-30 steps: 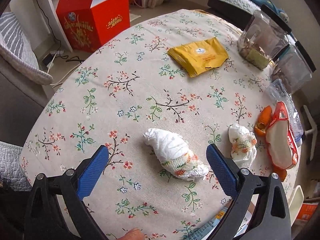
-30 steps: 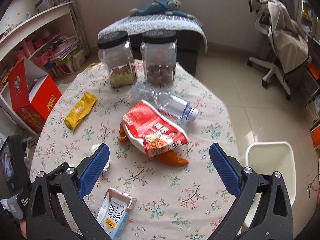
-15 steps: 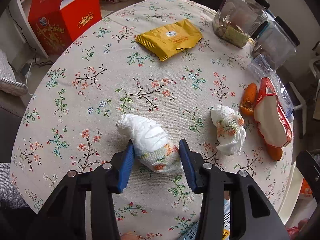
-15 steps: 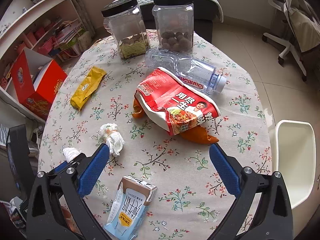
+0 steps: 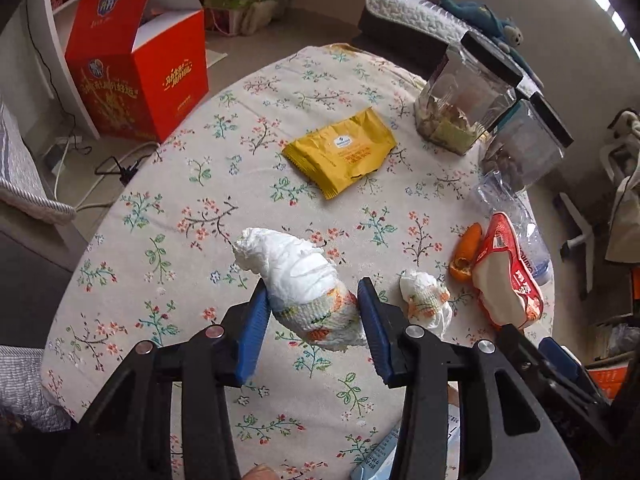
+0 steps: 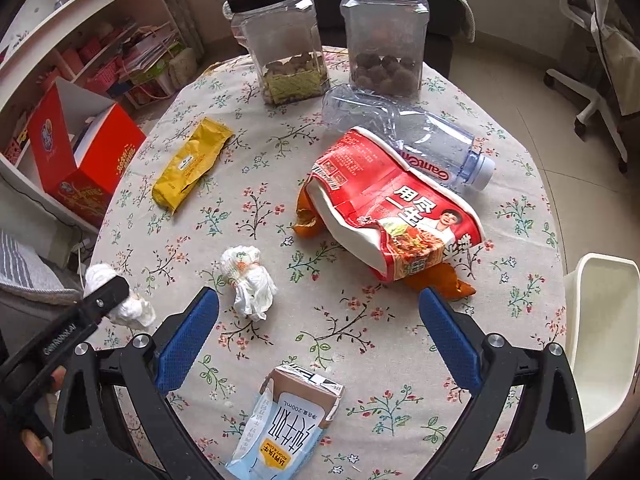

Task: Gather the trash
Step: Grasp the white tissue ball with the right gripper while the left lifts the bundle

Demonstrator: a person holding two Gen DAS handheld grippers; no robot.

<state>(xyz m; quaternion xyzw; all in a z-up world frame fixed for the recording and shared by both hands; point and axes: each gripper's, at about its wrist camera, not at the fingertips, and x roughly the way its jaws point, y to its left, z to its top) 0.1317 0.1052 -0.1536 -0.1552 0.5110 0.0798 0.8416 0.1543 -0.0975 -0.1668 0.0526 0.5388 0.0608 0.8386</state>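
My left gripper (image 5: 314, 320) is shut on a crumpled white tissue wad (image 5: 298, 280) and holds it above the floral tablecloth (image 5: 224, 184); the wad also shows in the right wrist view (image 6: 120, 300). My right gripper (image 6: 320, 340) is open and empty above the table's near side. A second tissue wad (image 6: 248, 280) lies just beyond its left finger. A flattened milk carton (image 6: 284, 428) lies below it. A red snack bag (image 6: 392, 204), an orange wrapper (image 6: 436, 276), a clear plastic bottle (image 6: 412, 136) and a yellow packet (image 6: 192, 164) lie on the table.
Two clear jars with black lids (image 6: 280, 44) (image 6: 384, 36) stand at the table's far edge. A white bin (image 6: 604, 344) stands on the floor to the right. A red box (image 6: 84, 160) sits on the floor left of the table, by a shelf.
My left gripper closed on the tissue wad and lifted it off the table. My right gripper moved forward and lower over the table, still open.
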